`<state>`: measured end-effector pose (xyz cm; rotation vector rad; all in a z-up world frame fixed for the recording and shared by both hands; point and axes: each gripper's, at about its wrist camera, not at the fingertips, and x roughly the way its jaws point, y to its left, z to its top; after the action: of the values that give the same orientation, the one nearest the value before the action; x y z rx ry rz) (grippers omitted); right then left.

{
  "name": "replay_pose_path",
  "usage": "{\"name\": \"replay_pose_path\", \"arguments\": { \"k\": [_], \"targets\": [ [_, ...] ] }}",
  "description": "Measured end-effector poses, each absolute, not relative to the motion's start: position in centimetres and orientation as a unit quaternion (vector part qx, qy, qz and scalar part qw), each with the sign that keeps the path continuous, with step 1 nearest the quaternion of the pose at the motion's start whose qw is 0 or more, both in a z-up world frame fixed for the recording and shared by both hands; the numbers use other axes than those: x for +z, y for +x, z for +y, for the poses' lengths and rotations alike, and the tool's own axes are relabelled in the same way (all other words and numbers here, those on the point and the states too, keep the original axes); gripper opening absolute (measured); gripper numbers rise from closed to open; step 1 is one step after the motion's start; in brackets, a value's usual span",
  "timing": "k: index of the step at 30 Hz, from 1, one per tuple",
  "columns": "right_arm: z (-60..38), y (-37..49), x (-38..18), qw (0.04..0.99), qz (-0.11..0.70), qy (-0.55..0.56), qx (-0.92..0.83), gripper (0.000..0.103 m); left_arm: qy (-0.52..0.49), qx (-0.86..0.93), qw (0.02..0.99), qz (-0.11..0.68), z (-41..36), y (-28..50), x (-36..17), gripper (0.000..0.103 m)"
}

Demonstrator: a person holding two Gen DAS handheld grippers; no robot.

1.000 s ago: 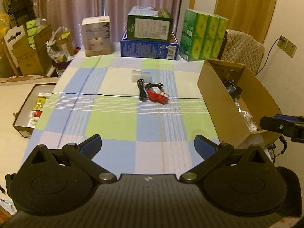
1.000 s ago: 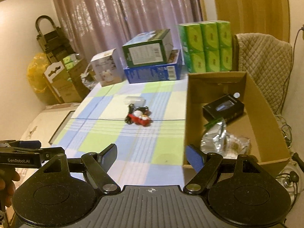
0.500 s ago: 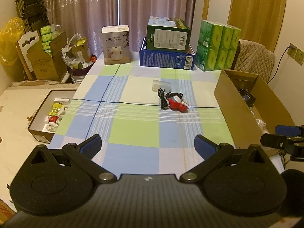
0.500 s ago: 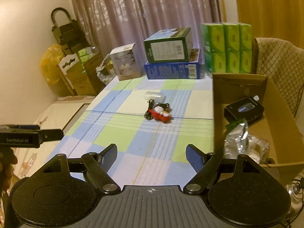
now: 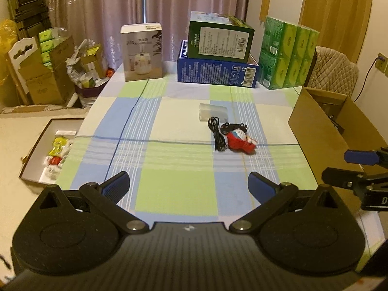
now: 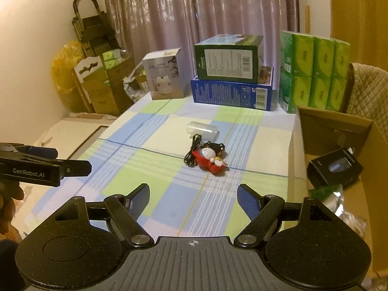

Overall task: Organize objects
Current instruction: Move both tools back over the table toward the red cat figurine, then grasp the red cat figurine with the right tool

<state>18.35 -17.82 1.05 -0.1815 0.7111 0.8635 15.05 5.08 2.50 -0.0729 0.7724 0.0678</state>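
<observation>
Three loose things mid-table, well ahead of both grippers: clear cylinder [image 5: 213,112] farthest, black cable [image 5: 216,134] with long axis running away, red toy [image 5: 240,141] just right of it. Left gripper [image 5: 188,186] wide open and empty, right gripper [image 6: 193,199] likewise, toy slightly nearer the right. Bare tablecloth [image 5: 174,189] between for approach, cardboard box [image 6: 339,131] open past the right table edge.

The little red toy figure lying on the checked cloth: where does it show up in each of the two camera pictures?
Left wrist view: the red toy figure lies right of centre, past the open left gripper, beside a black cable.
Right wrist view: it lies near the centre, ahead of the open right gripper.
Shared landmark: the clear plastic cup lies on its side just behind the toy in both.
</observation>
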Motion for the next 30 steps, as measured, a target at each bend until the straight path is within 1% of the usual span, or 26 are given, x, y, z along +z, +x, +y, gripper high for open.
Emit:
{"name": "replay_pose_path", "arguments": {
  "k": [13,15,17,20,25,30],
  "targets": [
    [-12.6,24.6,-5.4,0.841,0.332,-0.127,0.408,0.076,-0.027,0.033,0.920,0.390,6.0,23.6,-4.4,0.102],
    [-11.6,25.3,-6.1,0.839,0.329,-0.137,0.412,0.073,-0.019,0.031,0.921,0.387,5.9,24.7,-5.1,0.102],
    [-10.6,25.7,-6.7,0.836,0.320,-0.154,0.418,0.068,-0.014,0.027,0.922,0.385,5.9,25.5,-5.6,0.102],
    [-9.2,26.5,-7.7,0.833,0.304,-0.188,0.422,0.064,-0.011,0.023,0.924,0.382,6.4,26.8,-6.1,0.102],
    [-7.5,27.8,-9.4,0.825,0.289,-0.221,0.432,0.061,-0.003,0.025,0.921,0.388,7.3,29.0,-6.9,0.102],
    [-6.2,29.5,-11.1,0.817,0.298,-0.231,0.436,0.060,0.000,0.010,0.922,0.386,7.4,30.5,-7.6,0.102]
  ]
}}
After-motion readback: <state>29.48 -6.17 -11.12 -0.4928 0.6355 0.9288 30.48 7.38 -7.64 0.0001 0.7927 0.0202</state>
